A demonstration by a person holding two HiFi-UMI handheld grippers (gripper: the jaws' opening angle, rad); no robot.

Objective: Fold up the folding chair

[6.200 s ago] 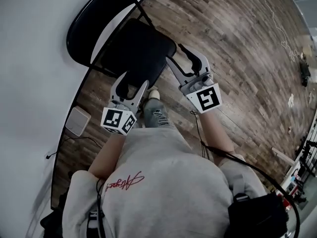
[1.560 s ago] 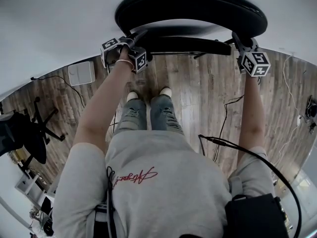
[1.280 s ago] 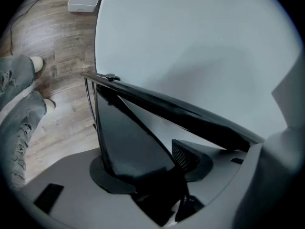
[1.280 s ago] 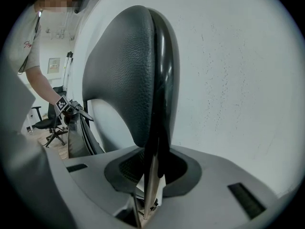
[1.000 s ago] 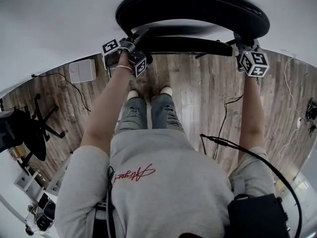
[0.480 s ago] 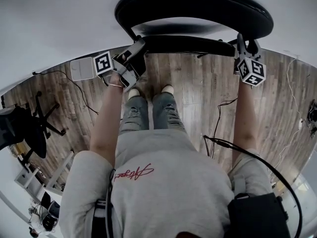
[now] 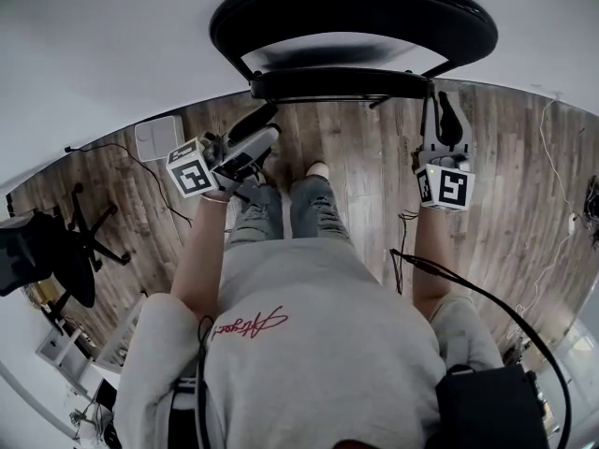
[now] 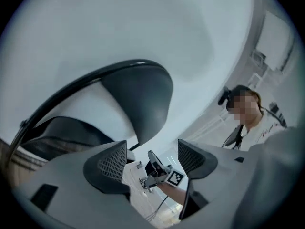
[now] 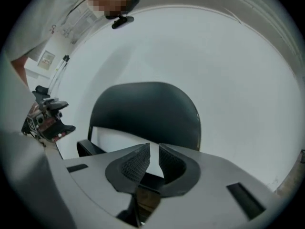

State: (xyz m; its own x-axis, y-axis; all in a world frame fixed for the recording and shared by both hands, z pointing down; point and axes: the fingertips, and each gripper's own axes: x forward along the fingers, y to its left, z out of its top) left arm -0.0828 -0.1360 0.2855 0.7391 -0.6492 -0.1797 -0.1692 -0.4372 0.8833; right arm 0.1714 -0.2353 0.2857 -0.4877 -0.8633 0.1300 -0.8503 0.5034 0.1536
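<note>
Closest in, a grey sweatshirt point(image 7: 318, 344) and a black bag point(image 7: 491, 410) at the person's right hip. Below them, jeans point(image 7: 314, 209) and pale shoes point(image 7: 316, 169) stand on the wooden floor point(image 7: 365, 148). Off to the left is an office chair point(image 7: 47, 251), and further on a small white box point(image 7: 154, 137) lies by the wall with a cable point(image 7: 103, 148) trailing from it.

Both arms are out in front. The left gripper point(image 7: 274, 122) angles up and to the right in the head view. Its jaws are spread wide, having just been opening, and they grasp nothing. Through the gap its own view shows only the right gripper point(image 7: 436, 96), far off. That one points straight at the chair, its jaws just closing down to a slim slit with nothing in it. Both stop just short of the chair.

And there's the folding chair point(image 7: 393, 7), standing upright on the floor straight ahead of the person, just beyond the two grippers. Its long axis runs from floor to top, and its broad face is turned toward the person. It is black all over, with a wide rounded backrest point(image 9: 143, 109) on top. The seat point(image 7: 342, 84) shows as a narrow dark band just below, a strip of white between the two. Right behind it is the white wall point(image 7: 94, 45); whether the chair touches it, I can't tell.
</note>
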